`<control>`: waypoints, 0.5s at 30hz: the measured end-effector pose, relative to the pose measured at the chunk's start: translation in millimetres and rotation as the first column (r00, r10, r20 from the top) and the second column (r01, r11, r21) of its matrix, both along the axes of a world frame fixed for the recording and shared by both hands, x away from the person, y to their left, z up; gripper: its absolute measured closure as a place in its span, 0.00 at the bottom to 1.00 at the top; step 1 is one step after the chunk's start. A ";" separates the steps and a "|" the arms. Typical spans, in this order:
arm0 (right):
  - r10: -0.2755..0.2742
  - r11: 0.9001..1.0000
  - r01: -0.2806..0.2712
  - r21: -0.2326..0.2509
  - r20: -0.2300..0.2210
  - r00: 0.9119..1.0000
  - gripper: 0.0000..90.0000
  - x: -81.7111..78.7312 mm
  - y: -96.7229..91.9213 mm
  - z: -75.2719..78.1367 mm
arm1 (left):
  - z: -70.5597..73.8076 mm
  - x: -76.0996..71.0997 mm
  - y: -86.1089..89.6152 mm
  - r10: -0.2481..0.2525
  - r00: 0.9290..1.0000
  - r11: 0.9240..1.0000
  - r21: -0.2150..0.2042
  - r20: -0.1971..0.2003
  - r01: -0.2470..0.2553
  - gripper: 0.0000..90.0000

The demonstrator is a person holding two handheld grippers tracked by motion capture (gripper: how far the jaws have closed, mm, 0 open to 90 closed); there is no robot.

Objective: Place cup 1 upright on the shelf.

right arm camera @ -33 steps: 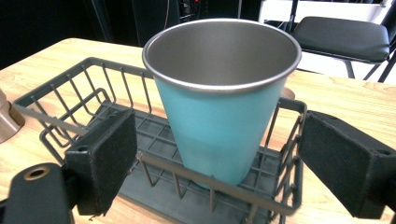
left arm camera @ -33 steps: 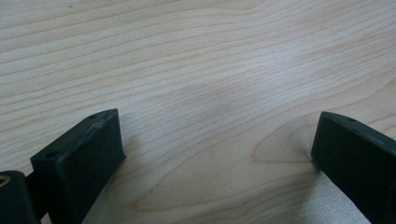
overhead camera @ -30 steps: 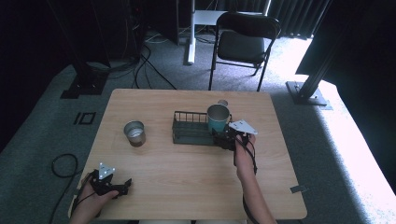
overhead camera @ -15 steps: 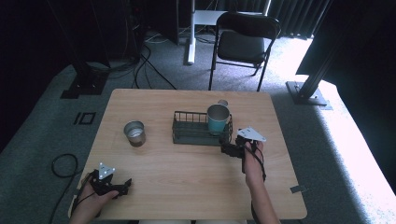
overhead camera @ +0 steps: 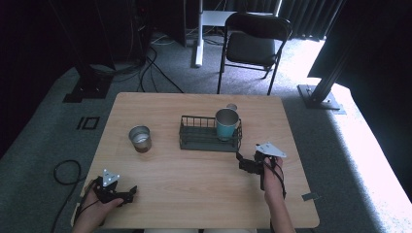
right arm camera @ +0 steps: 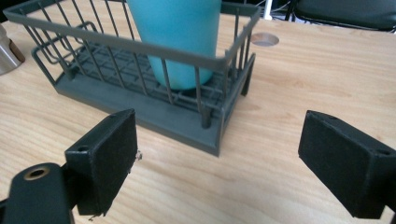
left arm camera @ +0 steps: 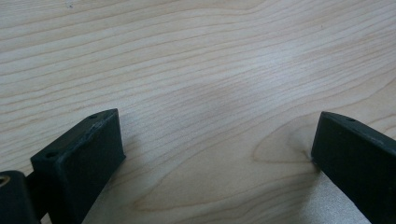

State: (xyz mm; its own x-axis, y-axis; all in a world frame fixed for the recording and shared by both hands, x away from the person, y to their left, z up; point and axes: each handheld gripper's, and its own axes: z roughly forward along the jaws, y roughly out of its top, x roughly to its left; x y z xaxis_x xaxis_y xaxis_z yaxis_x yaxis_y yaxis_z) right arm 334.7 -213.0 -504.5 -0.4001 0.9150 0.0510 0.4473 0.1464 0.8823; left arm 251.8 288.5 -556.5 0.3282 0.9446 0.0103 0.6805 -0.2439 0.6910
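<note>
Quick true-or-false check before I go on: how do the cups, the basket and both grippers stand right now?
1. The teal cup stands upright in the wire basket. True.
2. The right hand-held gripper is shut on the teal cup. False: its jaws are open, empty, apart from the basket.
3. The metal cup is inside the basket. False: it stands on the table, left of the basket.
4. The left hand-held gripper is open over bare wood. True.
</note>
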 end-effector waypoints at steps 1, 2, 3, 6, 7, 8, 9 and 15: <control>0.001 1.000 -0.001 0.001 -0.002 1.000 0.13 -0.8 -1.1 -1.2 | 0.0 0.0 0.0 0.000 1.000 1.000 0.000 0.000 0.000 0.03; 0.002 1.000 -0.002 0.005 -0.007 1.000 0.13 -2.0 -3.1 -3.6 | 0.0 0.0 0.0 0.000 1.000 1.000 0.000 0.000 0.000 0.03; 0.002 1.000 -0.002 0.005 -0.007 1.000 0.13 -2.0 -3.1 -3.6 | 0.0 0.0 0.0 0.000 1.000 1.000 0.000 0.000 0.000 0.03; -0.006 1.000 0.007 0.009 -0.028 1.000 0.13 -5.0 -8.7 -11.2 | 0.0 0.0 0.0 0.000 1.000 1.000 0.000 0.000 0.000 0.03; -0.006 1.000 0.007 0.009 -0.028 1.000 0.13 -5.0 -8.7 -11.2 | 0.0 0.0 0.0 0.000 1.000 1.000 0.000 0.000 0.000 0.03; -0.010 1.000 0.010 0.000 -0.032 0.999 0.13 -6.2 -11.3 -13.5 | 0.0 0.0 0.0 0.000 1.000 1.000 0.000 0.000 0.000 0.03; -0.010 1.000 0.010 0.000 -0.032 0.999 0.13 -6.2 -11.3 -13.5 | 0.0 0.0 0.0 0.000 1.000 1.000 0.000 0.000 0.000 0.03; -0.022 1.000 0.022 -0.014 -0.052 0.998 0.15 -9.0 -16.1 -20.4 | 0.0 0.0 0.0 0.000 1.000 1.000 0.000 0.000 0.000 0.03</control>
